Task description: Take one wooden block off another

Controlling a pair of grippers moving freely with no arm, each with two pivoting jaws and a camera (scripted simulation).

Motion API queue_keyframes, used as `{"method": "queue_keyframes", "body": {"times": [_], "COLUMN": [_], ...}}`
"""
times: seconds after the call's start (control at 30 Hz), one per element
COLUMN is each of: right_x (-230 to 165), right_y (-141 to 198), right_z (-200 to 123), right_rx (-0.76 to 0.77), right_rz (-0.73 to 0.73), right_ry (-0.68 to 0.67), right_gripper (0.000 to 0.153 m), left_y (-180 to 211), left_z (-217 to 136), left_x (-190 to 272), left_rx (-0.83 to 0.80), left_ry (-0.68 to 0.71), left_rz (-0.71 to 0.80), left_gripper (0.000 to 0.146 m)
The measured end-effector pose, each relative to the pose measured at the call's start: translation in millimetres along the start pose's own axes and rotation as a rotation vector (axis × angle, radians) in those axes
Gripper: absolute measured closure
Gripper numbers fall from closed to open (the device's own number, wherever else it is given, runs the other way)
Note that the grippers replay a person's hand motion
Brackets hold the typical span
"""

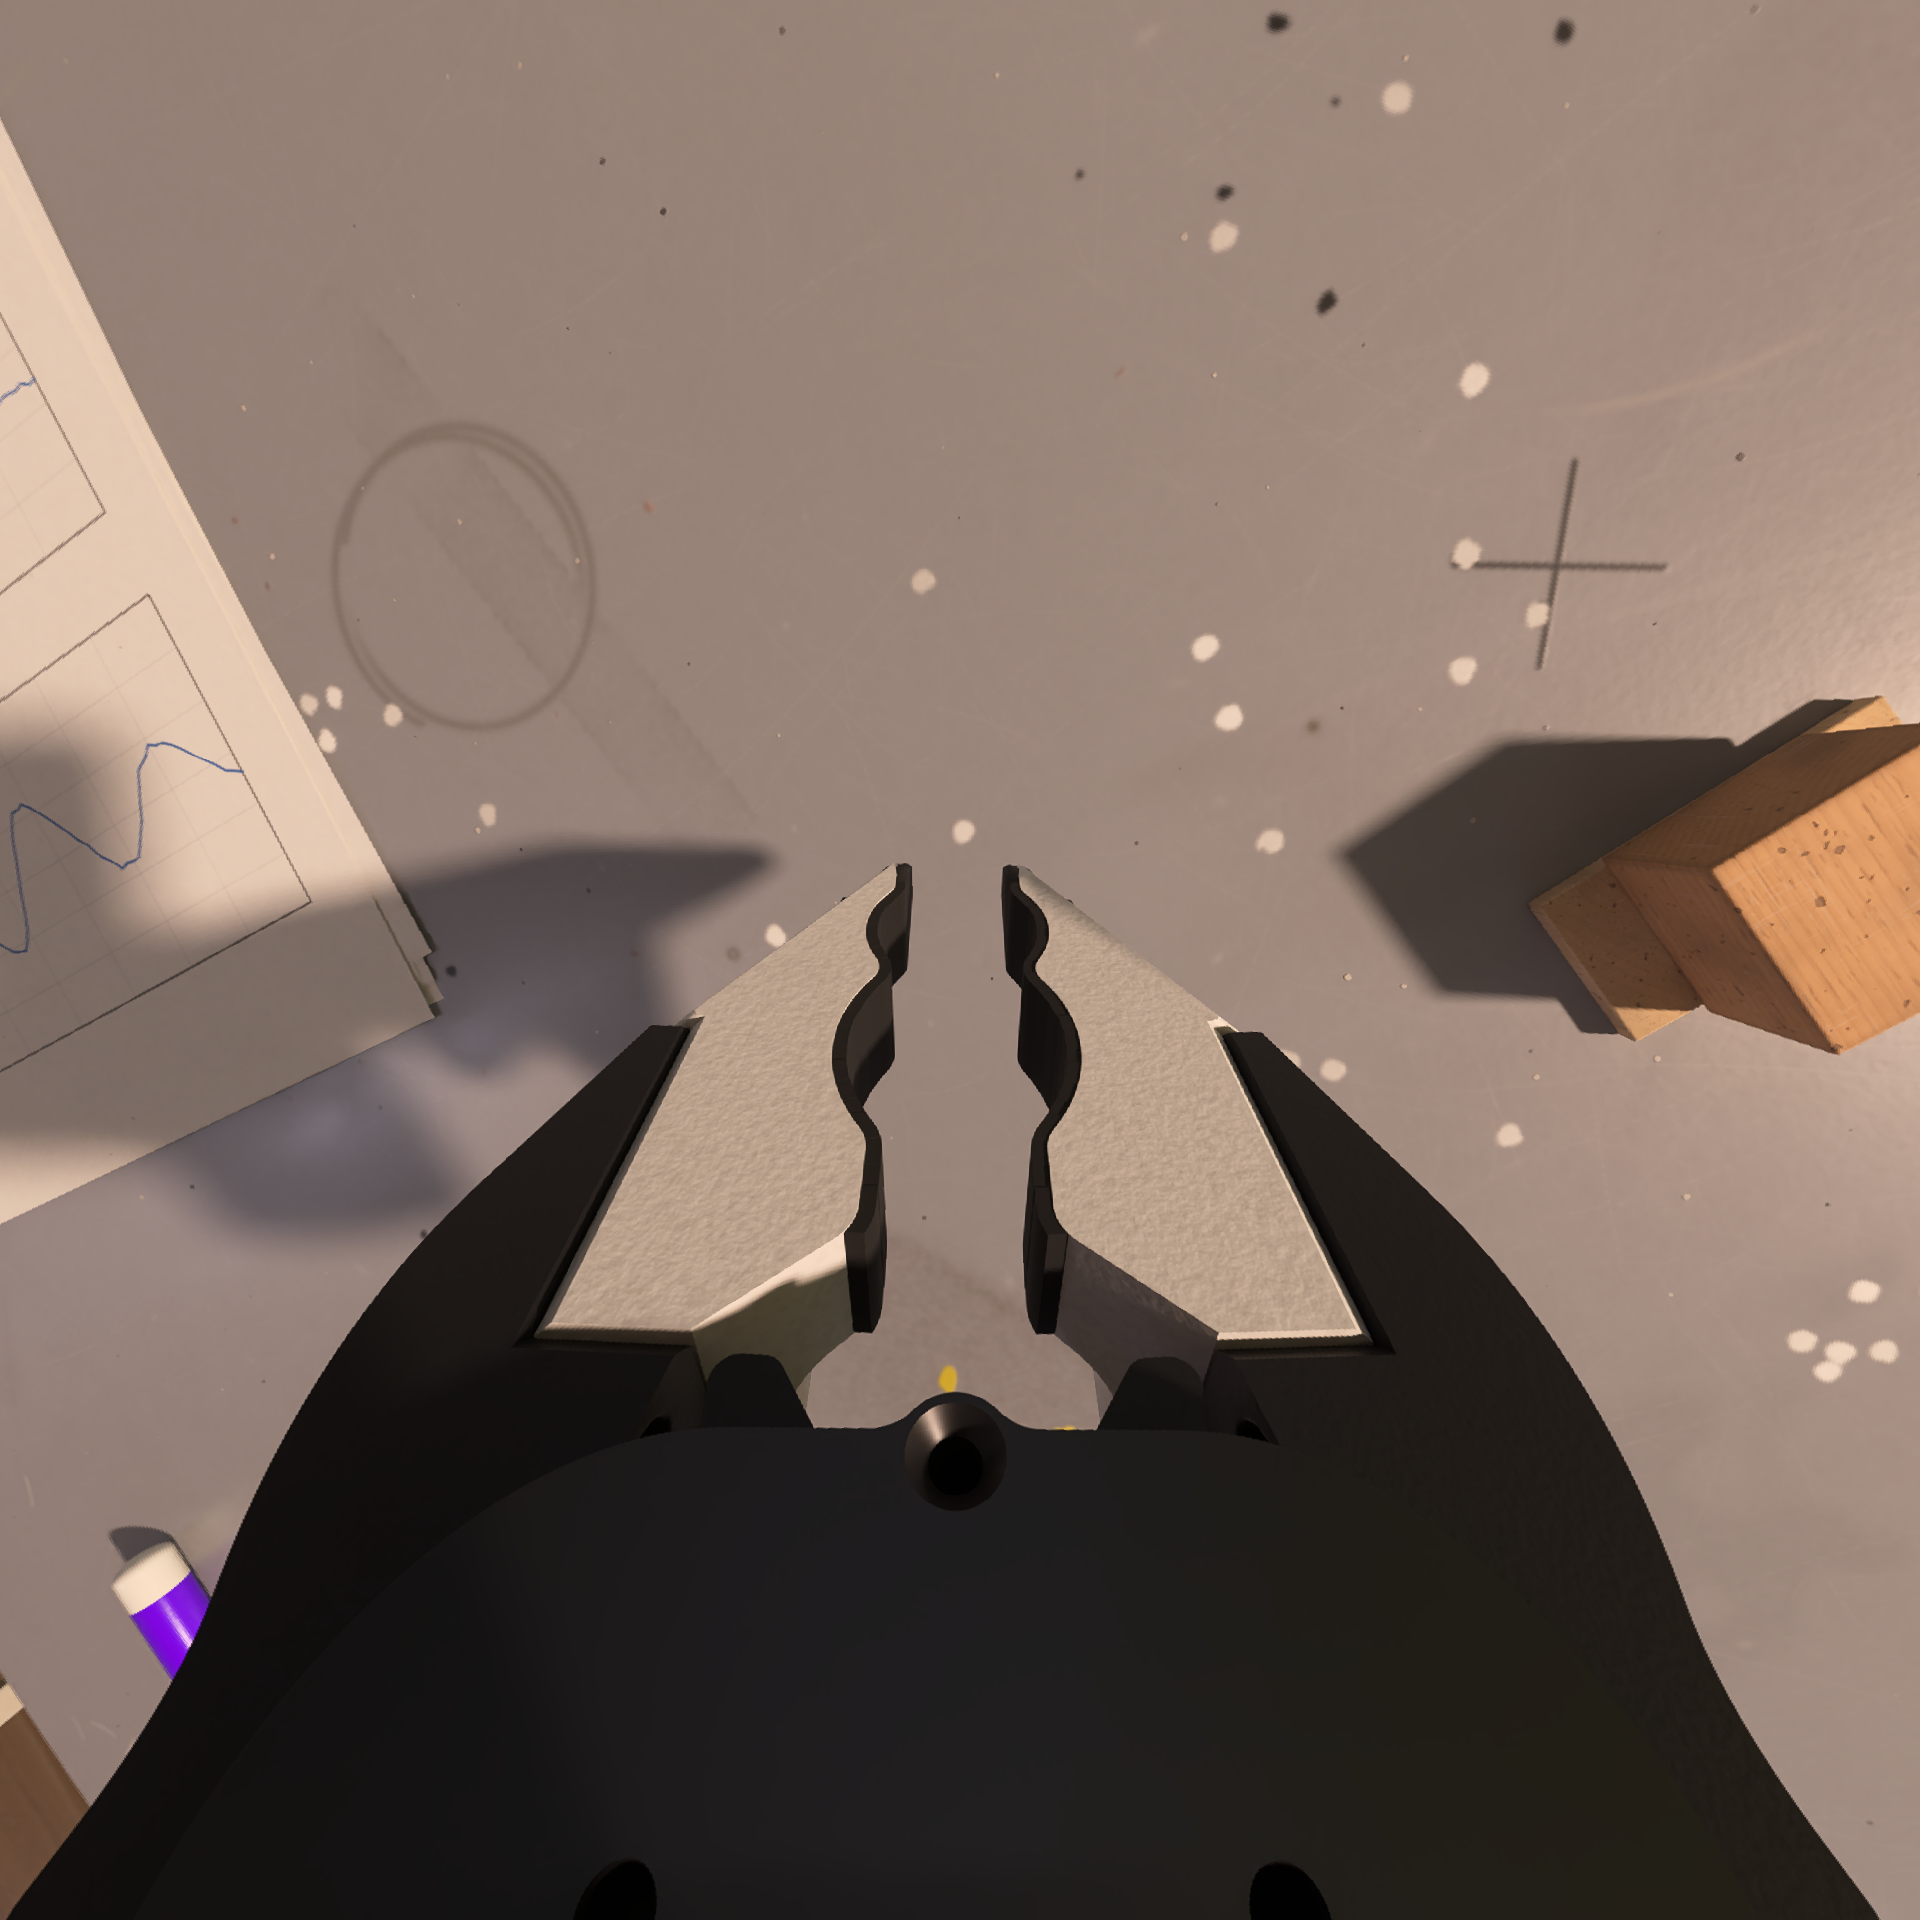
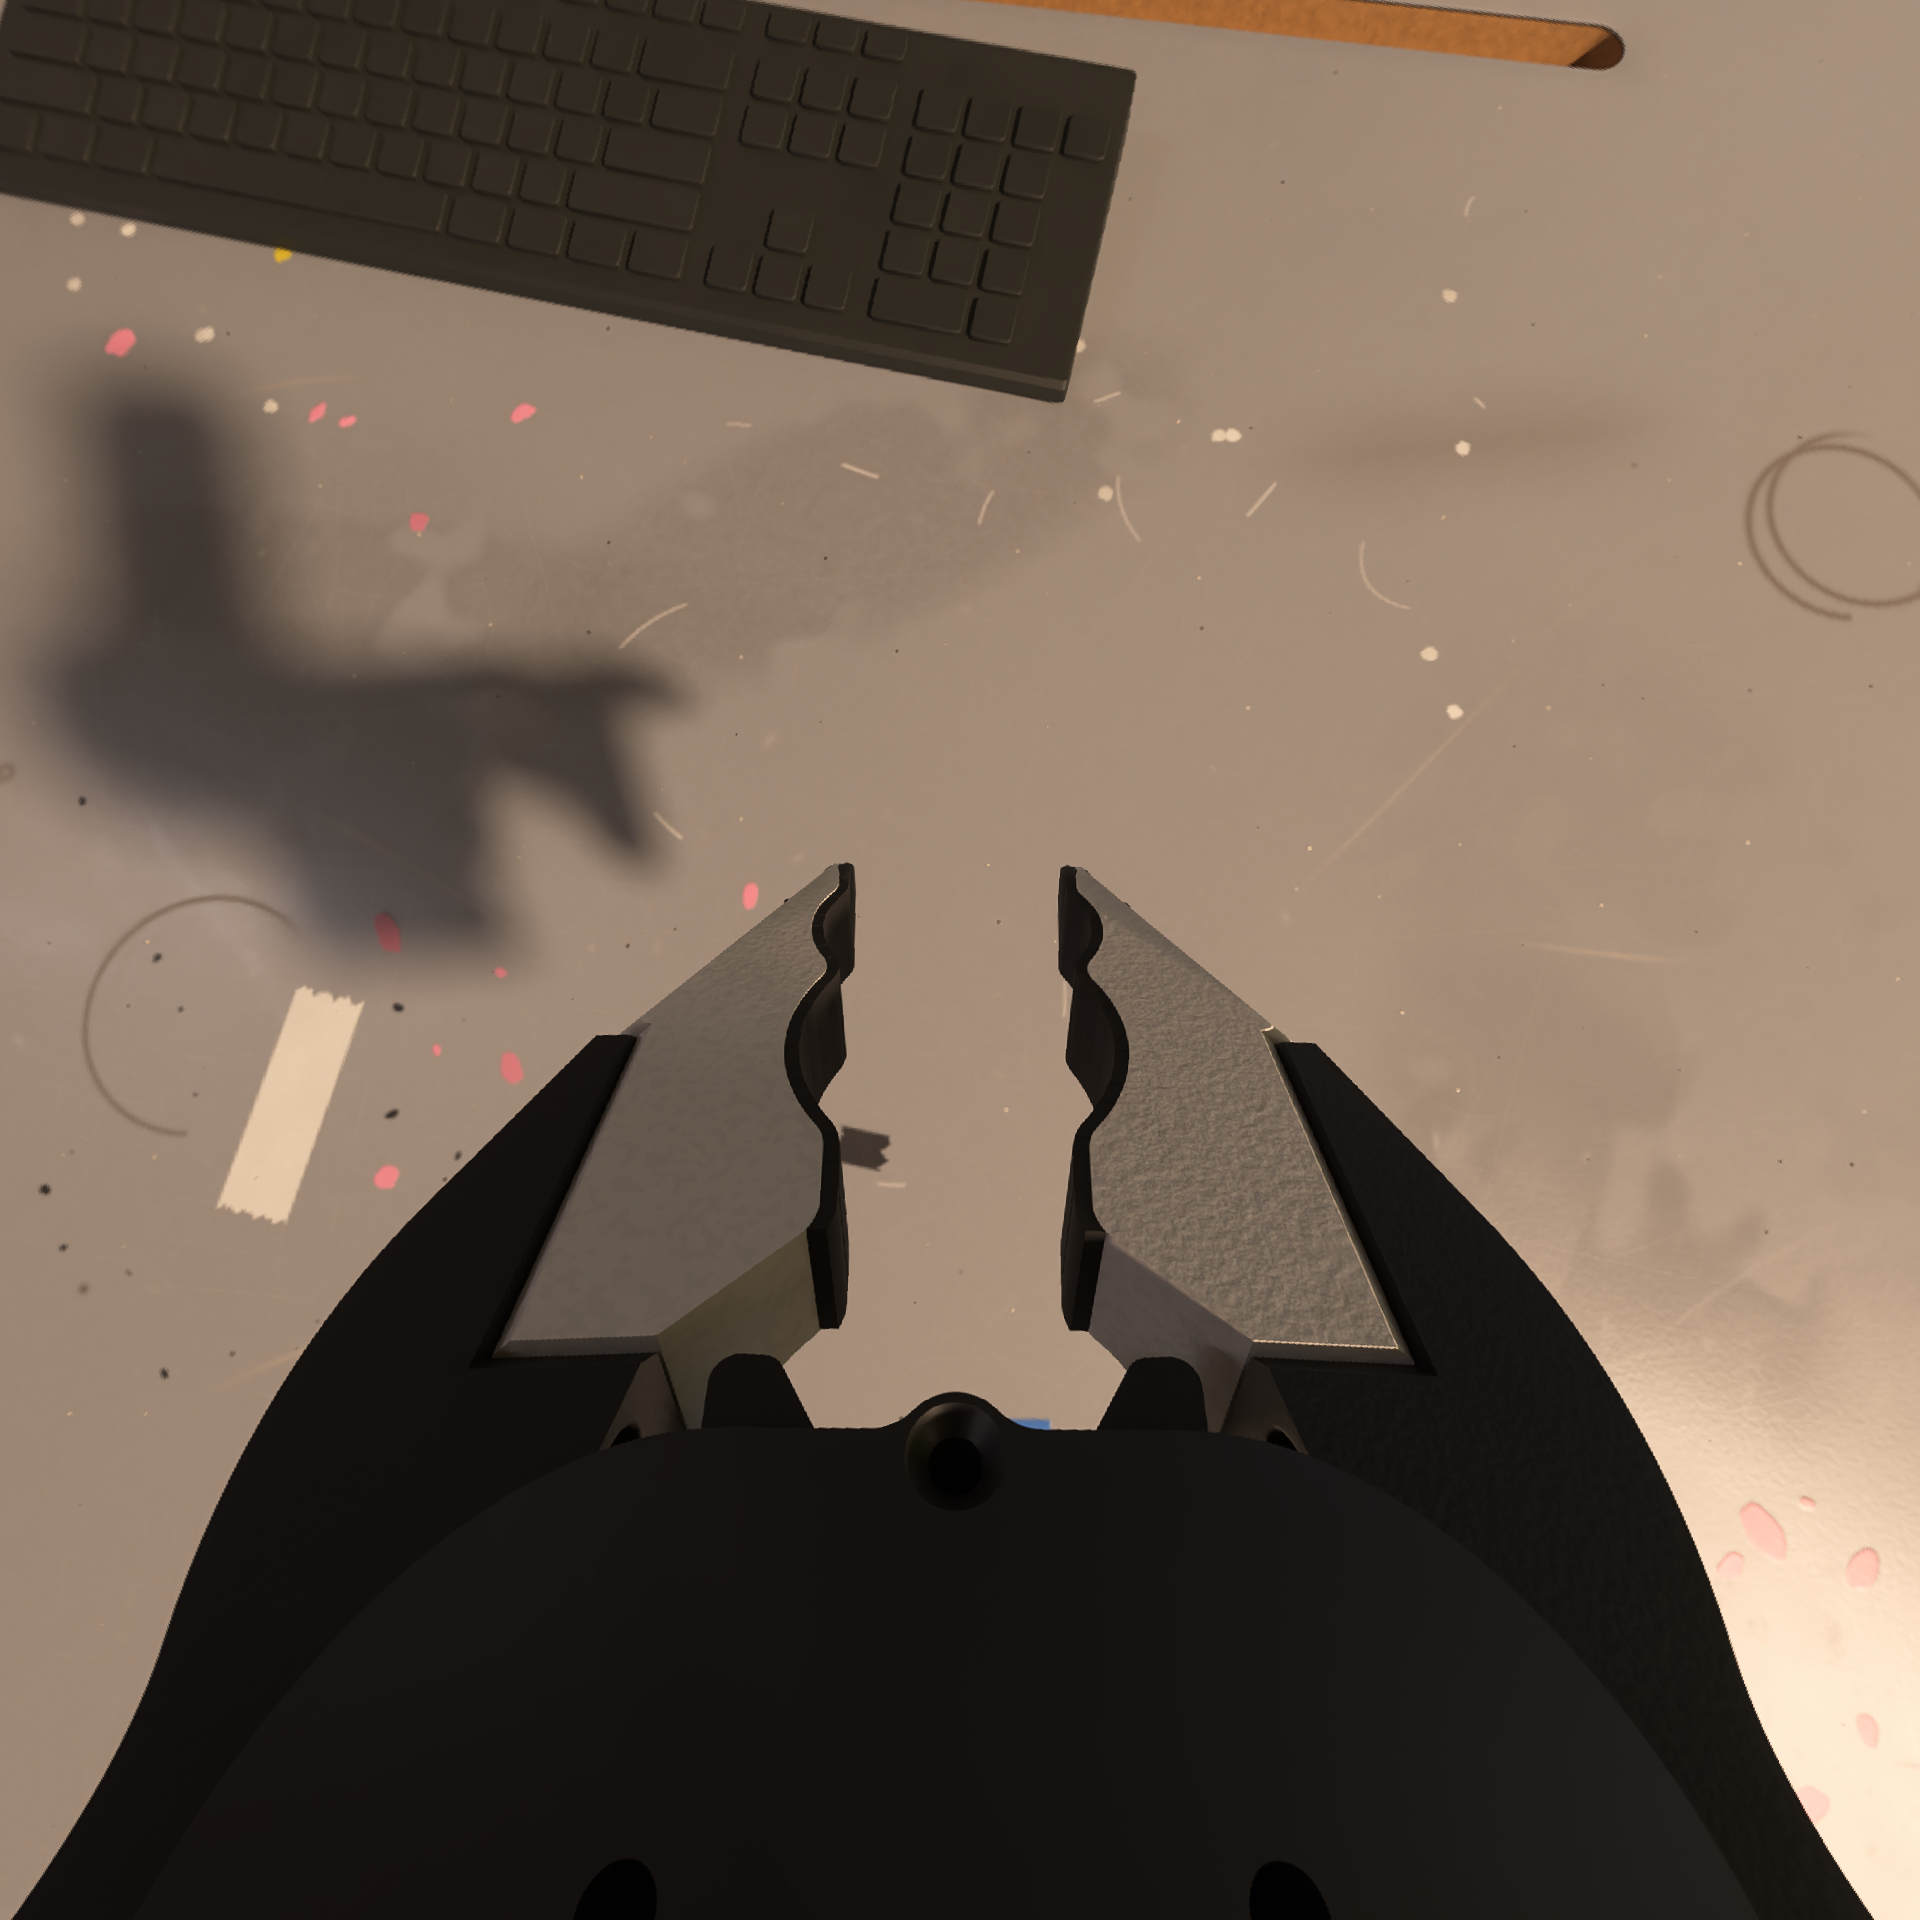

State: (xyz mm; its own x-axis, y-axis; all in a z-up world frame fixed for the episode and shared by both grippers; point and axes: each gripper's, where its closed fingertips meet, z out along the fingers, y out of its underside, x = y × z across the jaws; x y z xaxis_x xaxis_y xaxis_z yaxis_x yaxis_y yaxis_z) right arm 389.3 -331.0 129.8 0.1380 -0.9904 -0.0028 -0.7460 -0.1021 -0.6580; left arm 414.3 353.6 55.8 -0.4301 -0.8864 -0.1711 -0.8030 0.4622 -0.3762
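Observation:
Two wooden blocks are stacked at the right edge of the left wrist view. The darker upper block (image 1: 1787, 894) lies askew on a paler lower block (image 1: 1616, 961), and both are cut off by the frame edge. My left gripper (image 1: 956, 883) hovers over the grey table, left of the blocks and apart from them. Its jaws stand a narrow gap apart and hold nothing. My right gripper (image 2: 956, 883) is open wider and empty above bare table. No block shows in the right wrist view.
A stack of paper sheets with graphs (image 1: 156, 727) lies at the left, with a purple marker (image 1: 166, 1616) and a wooden corner (image 1: 31, 1787) at the bottom left. A dark keyboard (image 2: 582, 177), a wooden edge (image 2: 1351, 26) and a tape strip (image 2: 291, 1101) show in the right wrist view.

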Motion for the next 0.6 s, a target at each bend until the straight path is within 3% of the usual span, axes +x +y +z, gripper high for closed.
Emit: {"method": "queue_keyframes", "body": {"times": [0.2, 0.33, 0.47, 0.6], "right_x": [-5, -3, -1, -1], "right_y": [1, -1, -1, 2], "right_z": [6, 4, 4, 6], "right_rx": [-0.016, 0.001, 0.005, -0.008], "right_rz": [-0.024, -0.024, -0.019, -0.023], "right_ry": [-0.002, 0.004, -0.001, -0.002], "right_gripper": [0.114, 0.114, 0.114, 0.114], "left_y": [-5, -32, -46, -34], "left_z": [-5, -51, -100, -86], "left_x": [-2, 4, 79, 148], "left_rx": [0.042, 0.263, 0.450, 0.370], "left_ry": [-0.019, 0.006, 0.254, 0.343], "left_rz": [-0.013, -0.037, 0.286, 0.699], "left_gripper": [0.121, 0.101, 0.094, 0.095]}}
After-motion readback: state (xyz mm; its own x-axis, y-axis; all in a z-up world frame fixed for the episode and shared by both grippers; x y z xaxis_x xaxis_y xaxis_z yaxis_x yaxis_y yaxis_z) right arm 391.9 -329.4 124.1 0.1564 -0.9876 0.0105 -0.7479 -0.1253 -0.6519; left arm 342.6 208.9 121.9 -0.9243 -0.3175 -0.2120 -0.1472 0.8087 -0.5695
